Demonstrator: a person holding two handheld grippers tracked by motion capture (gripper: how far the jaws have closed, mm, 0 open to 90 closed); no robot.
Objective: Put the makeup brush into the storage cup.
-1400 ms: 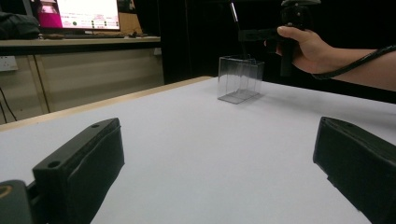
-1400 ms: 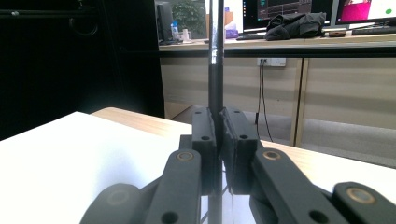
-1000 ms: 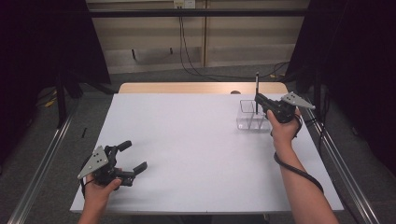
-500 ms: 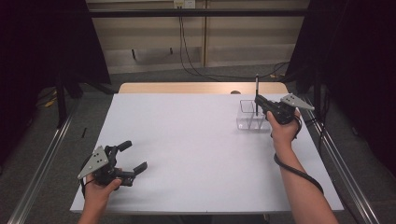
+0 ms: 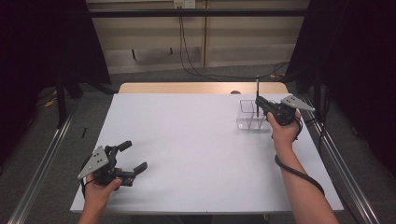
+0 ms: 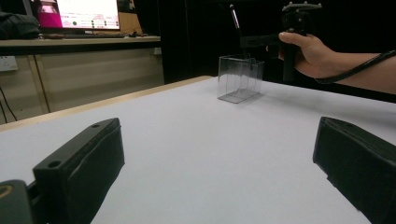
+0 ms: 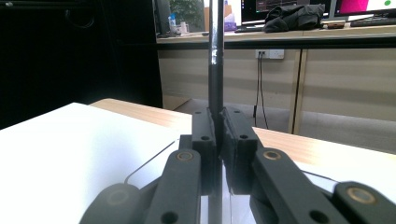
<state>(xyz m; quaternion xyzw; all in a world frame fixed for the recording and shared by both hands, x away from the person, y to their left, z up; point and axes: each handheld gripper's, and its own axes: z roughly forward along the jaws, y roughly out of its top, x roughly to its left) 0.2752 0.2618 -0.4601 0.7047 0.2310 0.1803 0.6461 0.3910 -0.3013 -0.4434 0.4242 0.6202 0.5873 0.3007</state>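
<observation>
Nearest the person, the left gripper (image 5: 133, 156) rests low over the white table (image 5: 196, 154) at its near left corner, jaws spread wide with nothing between them. In the left gripper view its two black jaws frame bare tabletop, and straight ahead beyond them, well apart, stands the clear plastic box (image 6: 240, 78).

Farther off, at the table's far right, the right gripper (image 5: 258, 103) is held level above that clear box (image 5: 250, 116). Its jaws are pressed together on a thin dark rod (image 7: 215, 70), which stands upright between the pads and rises above them. In the high view the rod (image 5: 257, 93) runs down from above the jaws into the box below them. Whether its lower end touches the box floor cannot be told.

Beyond the jaws lies the table's wooden far edge (image 5: 201, 87).
</observation>
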